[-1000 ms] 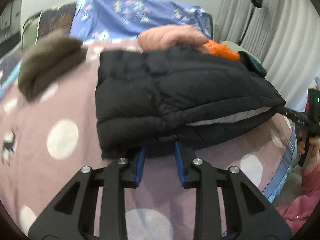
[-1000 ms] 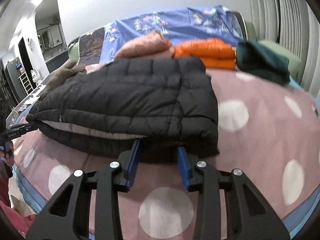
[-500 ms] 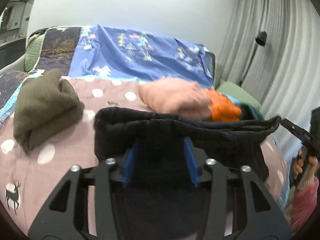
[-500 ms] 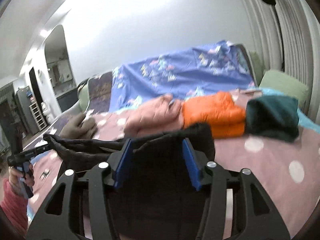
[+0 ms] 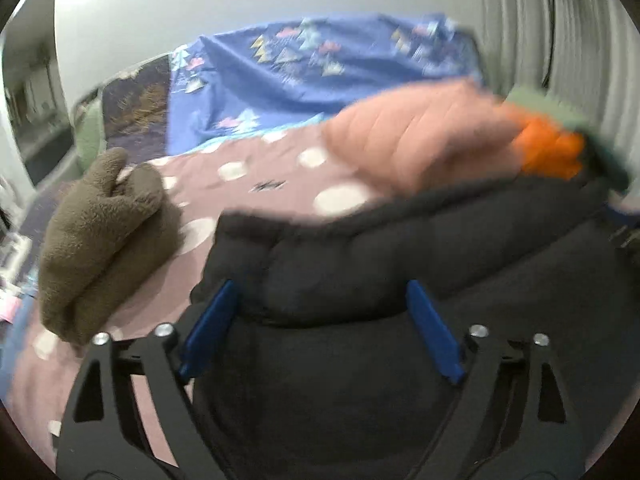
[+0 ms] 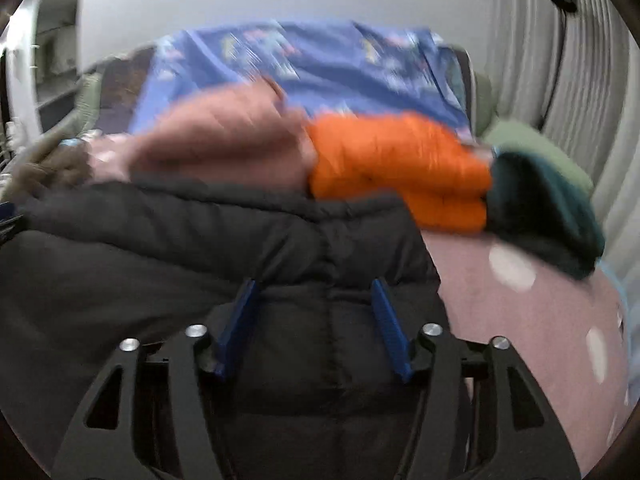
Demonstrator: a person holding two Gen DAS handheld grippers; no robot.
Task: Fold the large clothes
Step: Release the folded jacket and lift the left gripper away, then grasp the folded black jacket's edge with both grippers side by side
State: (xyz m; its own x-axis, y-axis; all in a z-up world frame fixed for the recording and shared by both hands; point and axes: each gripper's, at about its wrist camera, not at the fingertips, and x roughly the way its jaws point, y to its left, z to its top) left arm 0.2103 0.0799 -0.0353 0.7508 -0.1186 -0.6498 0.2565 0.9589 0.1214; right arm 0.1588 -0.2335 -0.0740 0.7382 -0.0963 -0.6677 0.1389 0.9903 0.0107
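Observation:
A folded black puffer jacket fills the lower part of both views. My left gripper has its blue fingers spread wide, with the jacket's bulk between them. My right gripper also has its fingers spread, with the jacket between them. The jacket's near side hangs over both grippers' frames. Both views are blurred by motion.
The bed has a mauve cover with white dots. On it lie a brown fleece bundle, a folded pink jacket, a folded orange jacket and a dark green garment. A blue patterned sheet lies at the back, curtains at the right.
Both grippers went from low at the jacket's front edge to up with the jacket between their fingers. The fingers have spread wider and the views have swung toward the folded pile.

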